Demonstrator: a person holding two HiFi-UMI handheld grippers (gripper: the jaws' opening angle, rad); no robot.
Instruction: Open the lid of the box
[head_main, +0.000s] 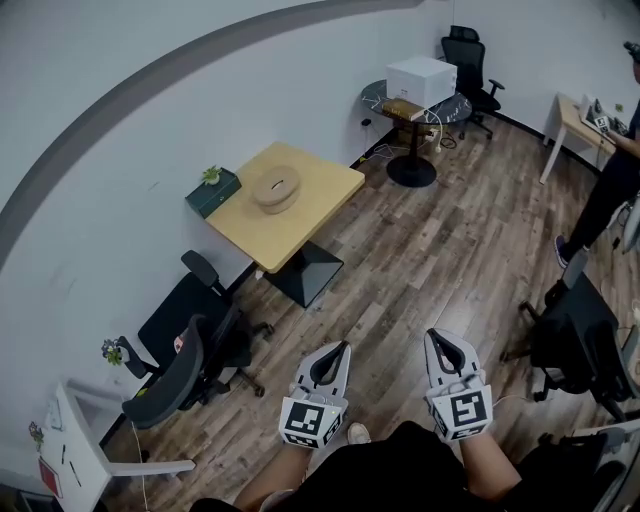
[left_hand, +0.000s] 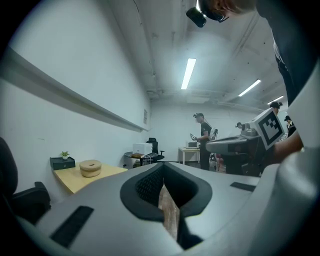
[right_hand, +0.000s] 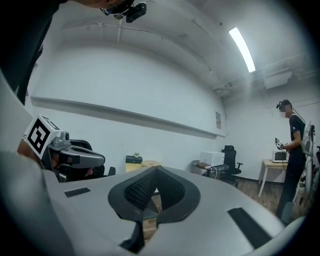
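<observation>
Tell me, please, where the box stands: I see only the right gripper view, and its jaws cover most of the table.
Observer: The round wooden box sits on the yellow table, beside a dark box against the wall.
Operator: Is its lid on?
Observer: Yes. In the left gripper view the lid lies flat on top of the box.
Operator: And how do the left gripper's jaws stand?
Observer: The left gripper is shut, with nothing between its jaws. The head view shows it well short of the table.
</observation>
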